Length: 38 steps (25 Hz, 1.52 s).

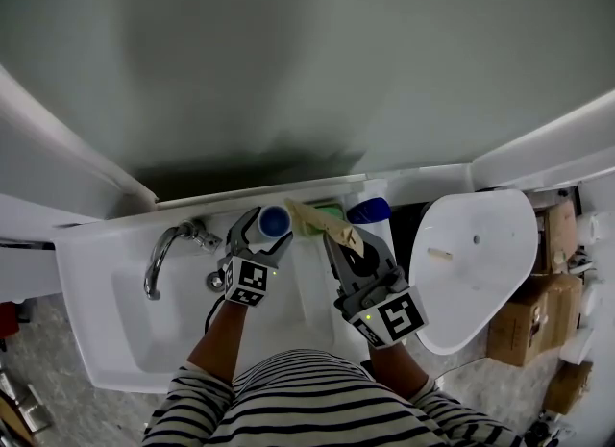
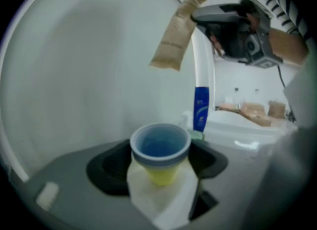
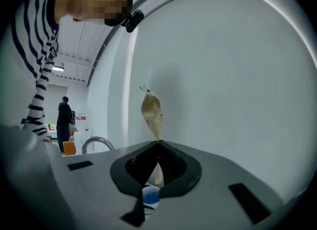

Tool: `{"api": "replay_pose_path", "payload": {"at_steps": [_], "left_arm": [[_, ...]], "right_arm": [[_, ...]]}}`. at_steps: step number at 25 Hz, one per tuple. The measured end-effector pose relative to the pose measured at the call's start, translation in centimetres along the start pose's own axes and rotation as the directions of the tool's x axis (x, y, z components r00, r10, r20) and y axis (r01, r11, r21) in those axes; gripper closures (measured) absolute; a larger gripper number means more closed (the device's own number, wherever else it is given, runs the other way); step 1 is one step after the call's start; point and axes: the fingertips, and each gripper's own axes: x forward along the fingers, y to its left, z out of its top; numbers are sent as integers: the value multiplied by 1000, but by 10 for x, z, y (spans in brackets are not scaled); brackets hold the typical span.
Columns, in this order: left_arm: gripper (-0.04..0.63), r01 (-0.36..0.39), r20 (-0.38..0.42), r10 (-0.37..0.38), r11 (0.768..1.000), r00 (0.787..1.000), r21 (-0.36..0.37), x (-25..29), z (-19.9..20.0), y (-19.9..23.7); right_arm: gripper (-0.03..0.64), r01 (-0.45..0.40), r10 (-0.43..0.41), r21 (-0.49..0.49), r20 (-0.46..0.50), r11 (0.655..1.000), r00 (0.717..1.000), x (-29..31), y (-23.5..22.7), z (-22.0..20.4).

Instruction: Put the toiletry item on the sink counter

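"Tan paper is what is seen first in the head view: a slim sachet (image 1: 322, 224) is pinched by its lower end in the right gripper (image 1: 338, 239), above the back ledge of the sink counter (image 1: 240, 195). Is it taken for the toiletry item?"

"It is judged so (nothing else is carried that way). Just beside it a blue-rimmed cup (image 1: 274, 220) is clasped by the left gripper (image 1: 266, 234), near the faucet (image 1: 168, 248)."

"And in the left gripper view?"

"The jaws are spread wide and appear to be pressed on the cup (image 2: 160, 152), which is yellow below its rim. The sachet (image 2: 174, 36) hangs up and to the right, well clear of the cup mouth, and a blue shampoo bottle (image 2: 200, 108) is stood behind."

"The right gripper view?"

"The jaws are closed tight on the sachet (image 3: 151, 113), which stands up from them; the cup (image 3: 151, 197) is glimpsed below through the gap."

"Which step is in hand, then?"

"Carrying, by all appearance: nothing is set down yet. A lowering of the sachet onto the ledge, or into the cup, seems called for next, with the jaws parted only once it is supported."
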Motion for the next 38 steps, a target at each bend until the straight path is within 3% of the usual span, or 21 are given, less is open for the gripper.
{"api": "replay_pose_path", "payload": {"at_steps": [16,22,30,38], "left_arm": [[227,1,4,-1,999,1000,43,5,-8,-2],[190,21,18,-22,999,1000,43,1,-1,-6],[190,-2,69,-1,999,998,36,-18,21,-9],[190,-25,187,16,999,982,41,-52,67,-13]], "right_arm": [[609,-5,5,15,-4,1000,1000,4,4,0],[609,-6,6,3,6,1000,1000,-1,6,2],[609,-5,5,5,33,1000,999,-6,9,11],[609,-8,8,1,63,1000,998,-12,13,19]]}}
